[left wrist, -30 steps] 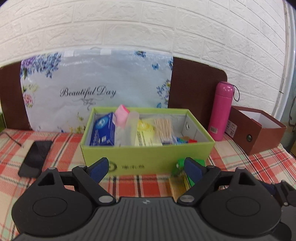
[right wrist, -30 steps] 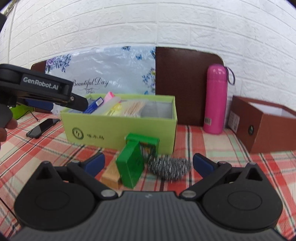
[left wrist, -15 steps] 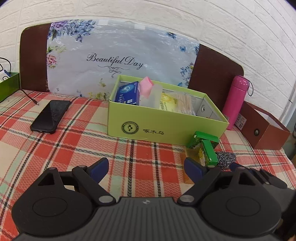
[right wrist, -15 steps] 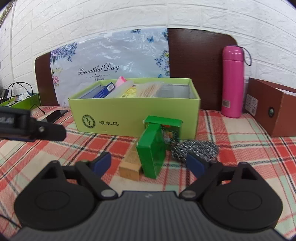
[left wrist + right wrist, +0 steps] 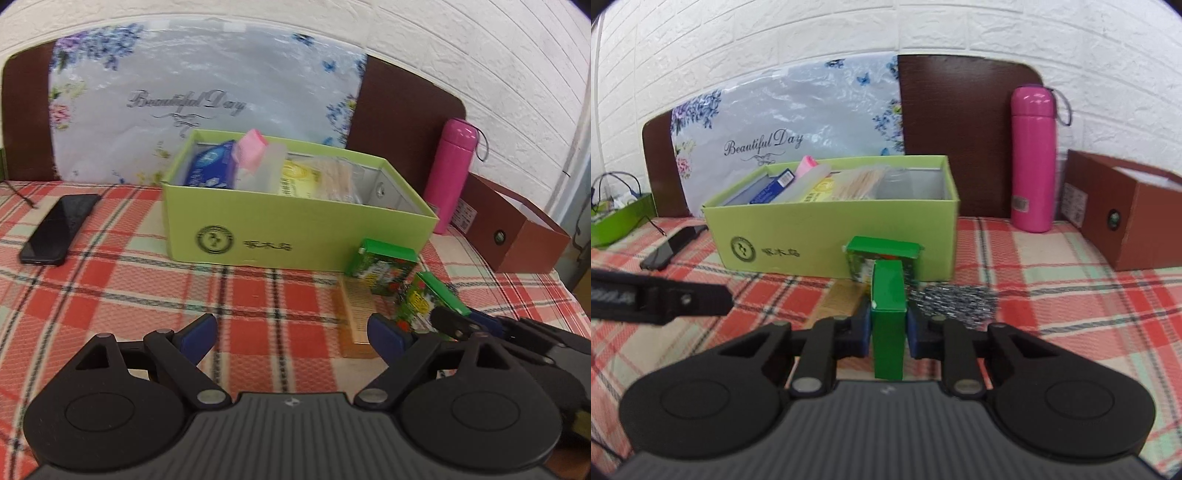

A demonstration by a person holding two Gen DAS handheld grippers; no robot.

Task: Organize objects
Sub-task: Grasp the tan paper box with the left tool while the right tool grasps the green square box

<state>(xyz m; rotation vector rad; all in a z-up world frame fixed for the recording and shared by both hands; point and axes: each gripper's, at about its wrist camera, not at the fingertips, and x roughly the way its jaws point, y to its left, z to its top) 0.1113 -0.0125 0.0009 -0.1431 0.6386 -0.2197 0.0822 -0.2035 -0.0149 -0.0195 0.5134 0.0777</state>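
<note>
Since half a second ago the right gripper has been clamped onto the small green box near the lime box's front edge – next it'd probably be lifted in; left gripper is held spread, empty

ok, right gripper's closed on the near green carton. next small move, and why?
Probably lift it straight up a little. The right gripper is clamped on the green carton, which sits low over the plaid tablecloth beside a second green carton, a wooden block and a steel scourer. It must clear the lime-green box's wall.
</note>
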